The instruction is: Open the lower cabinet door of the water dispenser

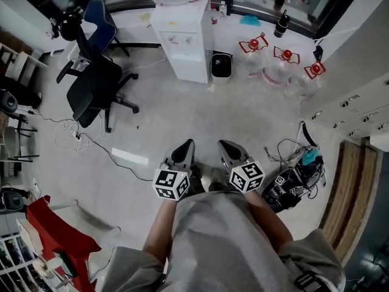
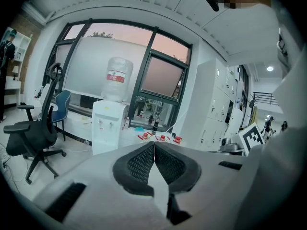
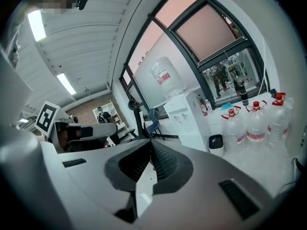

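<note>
The water dispenser [image 1: 182, 38] stands well apart from the person, across bare floor by the window, with a big bottle [image 2: 117, 79] on top and an office chair [image 1: 91, 87] to its left. Its lower cabinet door [image 2: 104, 139] looks shut. The left gripper [image 1: 184, 148] and right gripper [image 1: 227, 146] sit close to the body, jaws pressed together on nothing. The door is probably a light, stiff hinged panel (maybe with a magnetic catch) — best taken at its free edge or a pull, too small to make out here.
</note>
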The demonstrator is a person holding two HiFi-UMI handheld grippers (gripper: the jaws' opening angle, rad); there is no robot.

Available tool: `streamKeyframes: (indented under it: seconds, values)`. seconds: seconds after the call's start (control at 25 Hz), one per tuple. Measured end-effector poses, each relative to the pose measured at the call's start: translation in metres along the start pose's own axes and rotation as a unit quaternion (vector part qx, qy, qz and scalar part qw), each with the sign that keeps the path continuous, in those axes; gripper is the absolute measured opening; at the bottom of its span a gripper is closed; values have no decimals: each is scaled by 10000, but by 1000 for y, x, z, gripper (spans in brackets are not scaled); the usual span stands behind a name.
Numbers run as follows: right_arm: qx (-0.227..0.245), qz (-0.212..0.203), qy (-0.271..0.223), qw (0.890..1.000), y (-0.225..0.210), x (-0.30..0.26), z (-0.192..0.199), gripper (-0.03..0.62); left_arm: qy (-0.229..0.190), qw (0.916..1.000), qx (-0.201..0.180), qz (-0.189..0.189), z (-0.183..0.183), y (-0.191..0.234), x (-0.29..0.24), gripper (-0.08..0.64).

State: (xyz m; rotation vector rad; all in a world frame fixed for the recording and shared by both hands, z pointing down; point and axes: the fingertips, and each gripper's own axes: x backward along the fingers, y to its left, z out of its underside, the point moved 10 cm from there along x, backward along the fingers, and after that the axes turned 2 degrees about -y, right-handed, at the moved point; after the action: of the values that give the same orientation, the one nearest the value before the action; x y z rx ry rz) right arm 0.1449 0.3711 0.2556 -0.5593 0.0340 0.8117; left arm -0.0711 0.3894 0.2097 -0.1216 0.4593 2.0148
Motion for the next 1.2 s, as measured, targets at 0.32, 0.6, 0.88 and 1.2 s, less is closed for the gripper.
streamKeyframes:
  seconds: [0.32, 0.6, 0.88, 1.2]
  values:
    - [-139, 308, -2, 9994, -23, -31, -10, 12, 118, 9996, -14, 260, -8, 25, -37, 12]
    - [-216, 563, 99, 9981, -30, -78, -17, 12, 179, 9989, 78, 428, -23, 78, -70, 12]
    - [-221, 831, 247, 9960, -28, -135, -26, 12, 280, 9974, 187, 632, -38, 141, -101, 12]
    - [-211, 1114, 251, 9932, -17, -195, -45, 11, 295, 9955, 286, 849, -63, 207, -123, 12]
